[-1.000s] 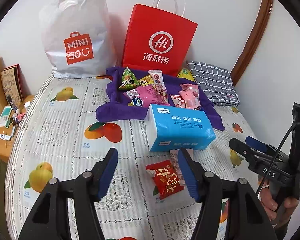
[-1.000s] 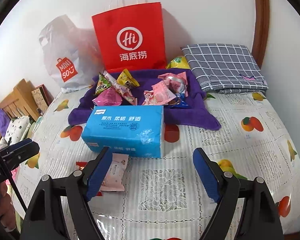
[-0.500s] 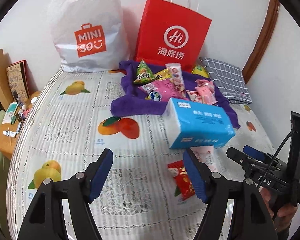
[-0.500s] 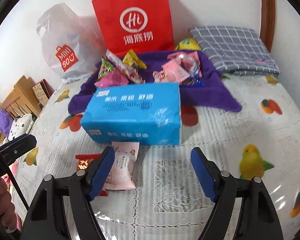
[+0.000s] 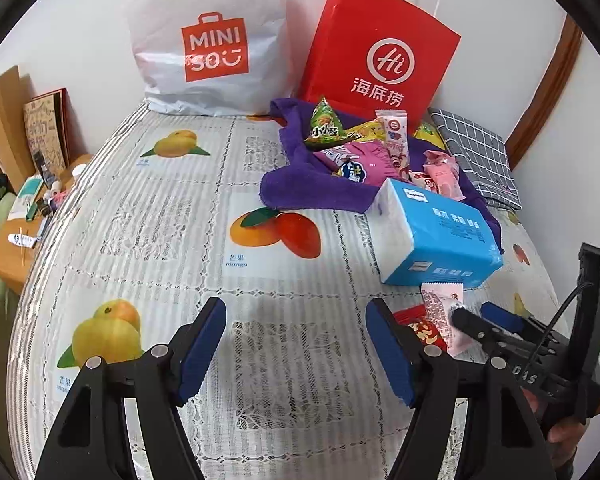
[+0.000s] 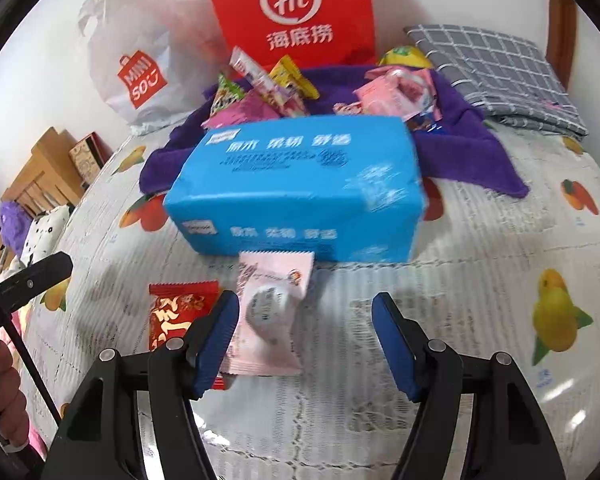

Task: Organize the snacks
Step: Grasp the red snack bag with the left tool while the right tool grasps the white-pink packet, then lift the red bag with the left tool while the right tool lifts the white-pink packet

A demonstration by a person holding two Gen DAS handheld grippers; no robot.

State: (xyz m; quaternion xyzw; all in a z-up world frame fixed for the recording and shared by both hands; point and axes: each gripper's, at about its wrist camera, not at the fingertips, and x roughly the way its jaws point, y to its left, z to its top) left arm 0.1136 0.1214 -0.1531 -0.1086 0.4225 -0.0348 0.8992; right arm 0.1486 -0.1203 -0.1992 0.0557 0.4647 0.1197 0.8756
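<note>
the right gripper (image 6: 305, 344) was over the pink snack pack (image 6: 269, 312), just by the blue tissue pack (image 6: 300, 188); jaws closing, not on it yet. left gripper (image 5: 296, 354) was open w/ nothing in it. next: go lower & pinch.

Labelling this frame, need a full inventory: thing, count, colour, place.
tissue pack: 1, blue, mid-table, in front of the towel
pink snack packet: 1, pale pink, just in front of the tissue pack
red snack packet: 1, red, beside the pink one
purple towel: 1, purple, rear of table, loose snacks piled on it
red paper bag: 1, red, against the wall
white plastic bag: 1, white, beside the red bag
checked cloth: 1, grey, folded, rear right
tablecloth: 1, white lace, fruit prints
left gripper: 1, black, blue pads, open, empty
right gripper: 1, closing, nothing clamped yet
</note>
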